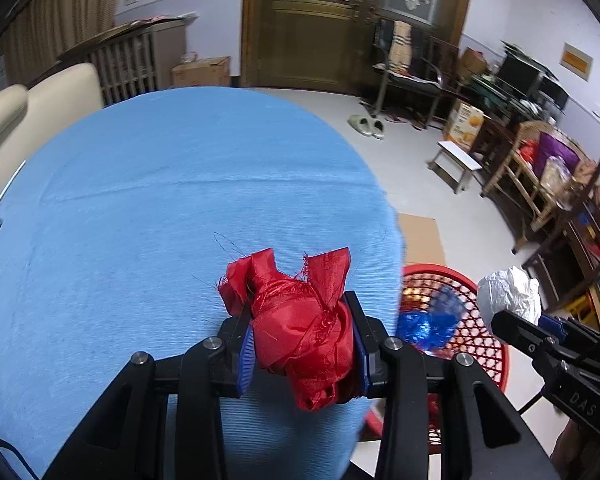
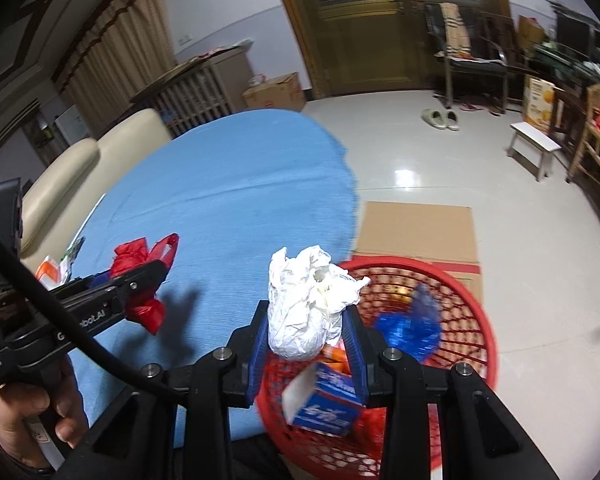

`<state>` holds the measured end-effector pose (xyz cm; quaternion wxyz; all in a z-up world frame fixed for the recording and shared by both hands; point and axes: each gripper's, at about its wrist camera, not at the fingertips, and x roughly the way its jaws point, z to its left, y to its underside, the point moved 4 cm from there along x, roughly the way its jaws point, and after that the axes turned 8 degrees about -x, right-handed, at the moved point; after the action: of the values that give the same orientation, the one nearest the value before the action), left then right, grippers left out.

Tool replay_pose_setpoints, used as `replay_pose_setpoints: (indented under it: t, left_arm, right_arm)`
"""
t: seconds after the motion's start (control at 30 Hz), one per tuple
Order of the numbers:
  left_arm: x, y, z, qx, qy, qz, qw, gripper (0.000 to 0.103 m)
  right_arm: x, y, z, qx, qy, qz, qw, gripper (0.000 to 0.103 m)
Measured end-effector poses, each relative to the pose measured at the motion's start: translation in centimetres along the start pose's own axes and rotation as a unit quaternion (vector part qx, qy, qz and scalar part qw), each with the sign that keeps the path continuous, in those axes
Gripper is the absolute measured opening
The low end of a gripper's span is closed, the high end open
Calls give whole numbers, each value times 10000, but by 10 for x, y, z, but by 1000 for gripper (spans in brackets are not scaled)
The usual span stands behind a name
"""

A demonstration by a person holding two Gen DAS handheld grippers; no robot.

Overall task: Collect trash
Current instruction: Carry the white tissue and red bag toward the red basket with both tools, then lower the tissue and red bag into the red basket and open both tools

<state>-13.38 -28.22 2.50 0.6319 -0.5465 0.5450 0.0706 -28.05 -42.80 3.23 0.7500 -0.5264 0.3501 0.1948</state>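
My left gripper is shut on a crumpled red cloth scrap, held over the near right edge of the blue table. My right gripper is shut on a white crumpled paper ball, held above the left rim of the red mesh basket. The basket holds a blue plastic wrapper and a blue-and-white carton. In the left wrist view the basket sits on the floor to the right, with the paper ball over it. The left gripper with the red scrap shows in the right wrist view.
A flat cardboard sheet lies on the floor behind the basket. A cream sofa stands behind the table. Some packets lie at the table's left edge. A small stool, slippers, chairs and boxes stand farther off.
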Motion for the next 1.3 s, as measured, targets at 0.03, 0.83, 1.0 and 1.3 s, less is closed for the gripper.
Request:
replay_pose_setpoints:
  t: [0.03, 0.83, 1.0, 1.3]
  left_arm:
    - [0, 0, -6, 62, 35, 1, 10000, 41]
    - [1, 12, -74, 743, 261, 80, 9969, 41]
    - [2, 13, -80, 790, 266, 94, 9965, 41]
    - [8, 14, -84, 869, 288, 143, 9957, 41]
  right_arm:
    - [-3, 1, -6, 44, 49, -13, 10000, 37]
    - [-11, 51, -74, 722, 481, 390, 9955, 37]
    - [-9, 54, -79, 792, 452, 421, 9949, 37]
    - [-4, 60, -86, 1033, 288, 577, 9926, 58]
